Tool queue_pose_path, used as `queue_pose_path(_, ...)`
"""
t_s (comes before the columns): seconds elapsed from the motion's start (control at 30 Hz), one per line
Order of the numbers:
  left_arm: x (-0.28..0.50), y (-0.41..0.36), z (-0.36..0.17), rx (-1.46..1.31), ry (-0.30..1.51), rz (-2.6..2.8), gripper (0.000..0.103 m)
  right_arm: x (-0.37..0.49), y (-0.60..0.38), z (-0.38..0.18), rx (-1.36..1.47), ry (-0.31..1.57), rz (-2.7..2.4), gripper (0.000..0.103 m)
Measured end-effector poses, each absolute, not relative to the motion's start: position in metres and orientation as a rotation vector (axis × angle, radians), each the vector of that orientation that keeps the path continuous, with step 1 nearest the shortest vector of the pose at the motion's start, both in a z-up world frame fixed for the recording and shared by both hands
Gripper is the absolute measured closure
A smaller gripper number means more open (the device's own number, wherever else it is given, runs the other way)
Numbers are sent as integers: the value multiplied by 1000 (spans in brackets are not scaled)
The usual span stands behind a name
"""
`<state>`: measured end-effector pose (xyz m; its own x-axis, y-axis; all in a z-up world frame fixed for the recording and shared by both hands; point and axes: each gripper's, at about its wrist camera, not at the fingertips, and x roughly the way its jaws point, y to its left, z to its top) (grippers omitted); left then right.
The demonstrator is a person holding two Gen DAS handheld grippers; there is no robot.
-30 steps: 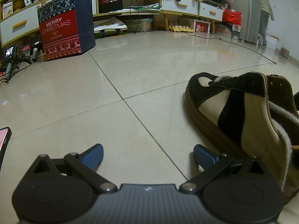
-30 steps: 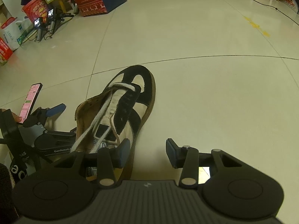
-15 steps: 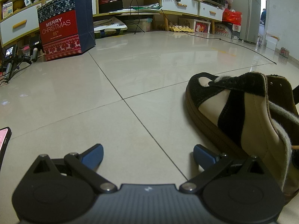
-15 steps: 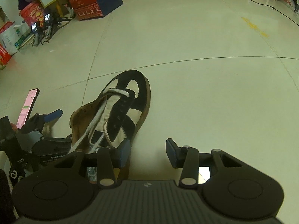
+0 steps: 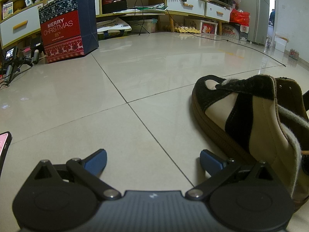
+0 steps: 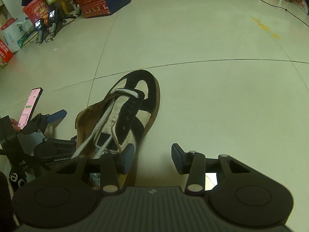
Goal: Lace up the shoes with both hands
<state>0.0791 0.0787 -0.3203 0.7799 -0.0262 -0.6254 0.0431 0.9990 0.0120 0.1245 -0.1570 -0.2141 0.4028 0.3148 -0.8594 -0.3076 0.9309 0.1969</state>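
A shoe (image 6: 133, 112) lies on the tiled floor (image 6: 212, 96), toe pointing away from the person, its tongue exposed and only the row nearest the toe crossed by the white lace (image 6: 125, 92). Two loose lace ends trail back along the tongue toward the heel, so the lacing is judged barely begun.

The right gripper (image 6: 152, 159) hangs over the heel end, tilted steeply down; its jaws stand partly spread with only floor between them, and its left finger (image 6: 126, 160) overlaps the shoe's edge in this view, though contact cannot be told. This placement probably keeps the lace ends within easy reach.

The left gripper (image 5: 152, 161) sits low beside the shoe, on the side opposite the right gripper's free finger; its jaws are spread wide and empty, over bare floor. A phone (image 6: 30, 106) stands just beyond it, away from the shoe. Placing one gripper on each side of the shoe suits a two-handed lacing, one per lace end.

Compared with a second ago, the left view is unchanged near the shoe. The right view shows the shoe set slightly differently in the frame; both jaw openings are as before, and the lace has not moved.
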Motion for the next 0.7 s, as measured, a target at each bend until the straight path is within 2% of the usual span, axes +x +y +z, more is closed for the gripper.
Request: queue_pose_path(0.7, 79, 78, -321, 26, 675, -37, 0, 130, -159, -209, 5, 1065, 390, 57)
